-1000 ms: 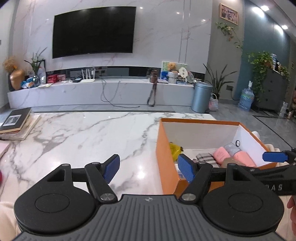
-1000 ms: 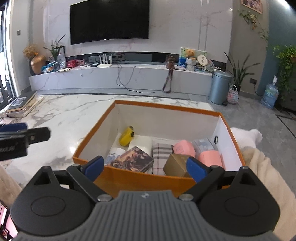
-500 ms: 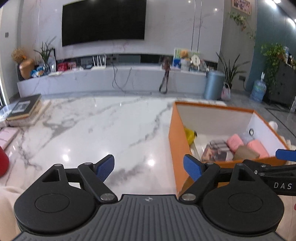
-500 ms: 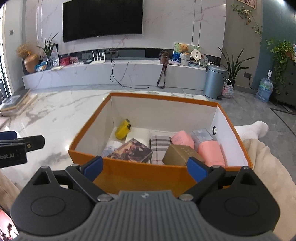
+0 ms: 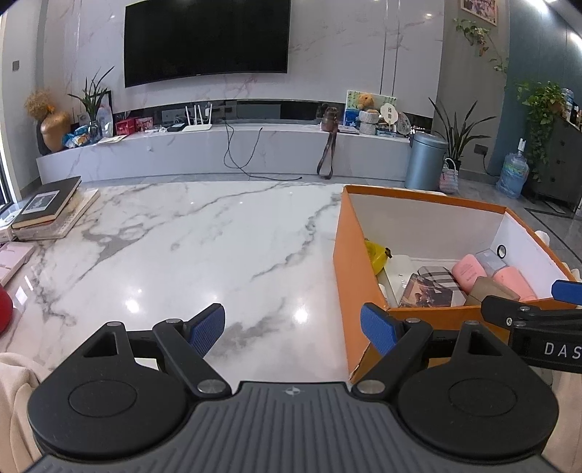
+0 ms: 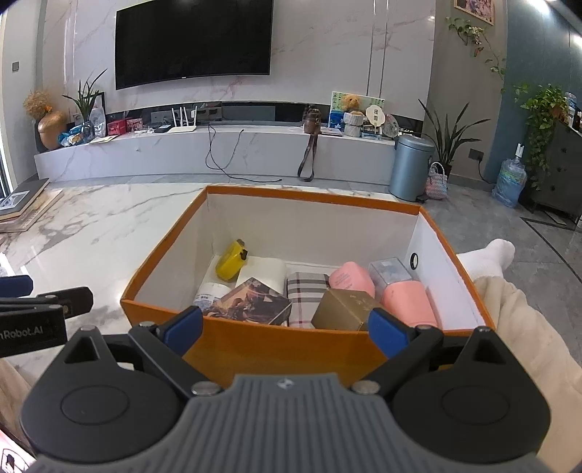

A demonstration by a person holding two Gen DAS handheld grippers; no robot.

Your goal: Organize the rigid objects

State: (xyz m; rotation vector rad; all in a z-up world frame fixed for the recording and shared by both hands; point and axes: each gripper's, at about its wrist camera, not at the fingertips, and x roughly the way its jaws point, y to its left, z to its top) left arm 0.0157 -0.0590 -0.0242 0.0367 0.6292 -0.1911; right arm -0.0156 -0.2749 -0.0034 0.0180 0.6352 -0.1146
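While both empty: left gripper; right gripper; orange box.

Black television on white marble wall.

Home living room. Big wall-mounted television at 12 o'clock on marble-look wall. Long low media shelf beneath it carries router, teddy bear, gold vase. Potted plants at 2 o'clock, pedal bin at 1 o'clock, framed picture high on wall. Books stacked at 10 o'clock on marble table.
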